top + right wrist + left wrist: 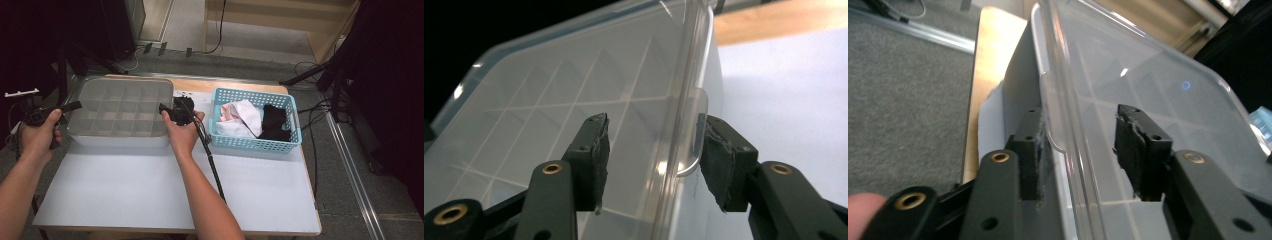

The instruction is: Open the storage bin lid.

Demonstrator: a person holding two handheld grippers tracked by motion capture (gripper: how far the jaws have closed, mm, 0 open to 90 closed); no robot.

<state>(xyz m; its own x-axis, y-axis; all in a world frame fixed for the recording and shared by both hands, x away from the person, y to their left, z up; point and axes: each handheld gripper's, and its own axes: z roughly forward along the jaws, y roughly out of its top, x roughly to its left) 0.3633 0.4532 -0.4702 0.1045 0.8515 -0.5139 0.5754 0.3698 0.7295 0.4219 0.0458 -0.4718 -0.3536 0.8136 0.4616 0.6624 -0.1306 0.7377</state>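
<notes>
We see the clear lidded box [120, 112] at the table's [150, 195] far left. The left gripper [70, 106] and right gripper [165, 109] straddle its lid tabs, part open, one pad touching each. Right of it sits a blue basket [255, 142].

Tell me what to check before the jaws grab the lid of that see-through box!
1. Left gripper straddles the lid edge at its side tab: ok.
2. Right gripper straddles the opposite tab: ok.
3. Both pads of each gripper pressing the lid: not ok, the pads over the lid top stand apart from it.
4. Tabs unclipped from the box: cannot tell.
5. Basket apart from the box: ok.
</notes>
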